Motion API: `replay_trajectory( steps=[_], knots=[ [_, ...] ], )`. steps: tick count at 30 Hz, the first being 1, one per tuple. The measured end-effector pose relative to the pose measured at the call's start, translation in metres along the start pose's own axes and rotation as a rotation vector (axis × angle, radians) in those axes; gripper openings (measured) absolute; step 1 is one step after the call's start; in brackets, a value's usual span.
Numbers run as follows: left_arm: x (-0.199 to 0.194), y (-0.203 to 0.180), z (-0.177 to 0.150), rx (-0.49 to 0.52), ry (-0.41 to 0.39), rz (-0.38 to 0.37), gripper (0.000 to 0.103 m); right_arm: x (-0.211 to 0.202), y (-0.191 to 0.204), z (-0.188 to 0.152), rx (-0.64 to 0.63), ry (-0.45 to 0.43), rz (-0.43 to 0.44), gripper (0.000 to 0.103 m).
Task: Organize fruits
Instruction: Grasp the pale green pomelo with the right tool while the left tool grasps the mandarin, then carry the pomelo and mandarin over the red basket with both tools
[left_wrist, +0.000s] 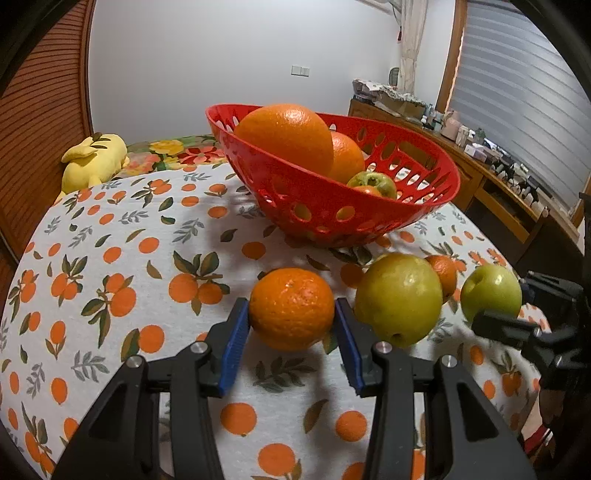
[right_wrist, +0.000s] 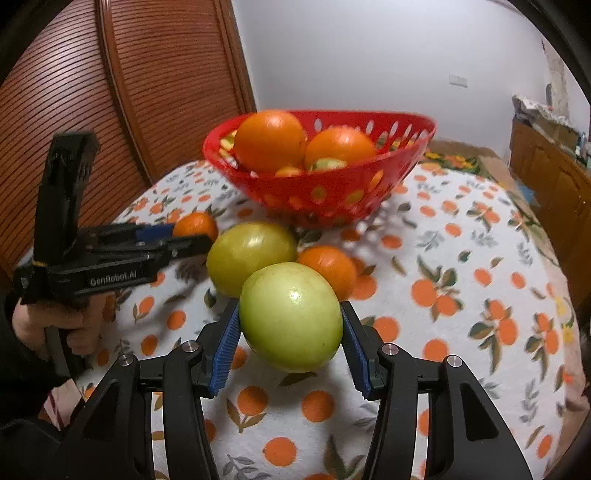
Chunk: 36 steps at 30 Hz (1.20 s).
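My left gripper (left_wrist: 291, 314) is shut on a small orange (left_wrist: 291, 308), held just above the cloth; it also shows in the right wrist view (right_wrist: 195, 225). My right gripper (right_wrist: 290, 321) is shut on a green apple (right_wrist: 290, 317), which also shows in the left wrist view (left_wrist: 491, 291). A larger yellow-green apple (left_wrist: 399, 297) and another small orange (left_wrist: 443, 271) lie on the cloth between the grippers. The red perforated basket (left_wrist: 332, 210) behind holds two big oranges (left_wrist: 284, 134) and a greenish apple (left_wrist: 371, 182).
The table has a white cloth with orange prints (left_wrist: 110, 258). A yellow plush toy (left_wrist: 90, 162) lies at the far left. A wooden slatted door (right_wrist: 147, 92) stands behind. A cluttered wooden counter (left_wrist: 491, 173) runs along the right wall.
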<state>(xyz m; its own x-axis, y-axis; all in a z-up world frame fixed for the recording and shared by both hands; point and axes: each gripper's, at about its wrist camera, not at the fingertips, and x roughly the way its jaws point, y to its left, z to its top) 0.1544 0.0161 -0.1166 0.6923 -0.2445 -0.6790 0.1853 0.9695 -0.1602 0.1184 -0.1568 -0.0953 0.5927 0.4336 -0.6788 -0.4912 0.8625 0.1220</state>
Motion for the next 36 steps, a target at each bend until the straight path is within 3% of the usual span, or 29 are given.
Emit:
replay_trajectory(
  steps=[20, 36],
  knots=[
    [-0.058, -0.023, 0.035, 0.043, -0.145, -0.037, 0.044, -0.039, 0.000, 0.055, -0.070, -0.126, -0.040, 0.053],
    [-0.052, -0.035, 0.058, 0.077, -0.172, -0.055, 0.044, -0.028, -0.016, 0.090, -0.096, -0.144, -0.066, 0.053]
  ],
)
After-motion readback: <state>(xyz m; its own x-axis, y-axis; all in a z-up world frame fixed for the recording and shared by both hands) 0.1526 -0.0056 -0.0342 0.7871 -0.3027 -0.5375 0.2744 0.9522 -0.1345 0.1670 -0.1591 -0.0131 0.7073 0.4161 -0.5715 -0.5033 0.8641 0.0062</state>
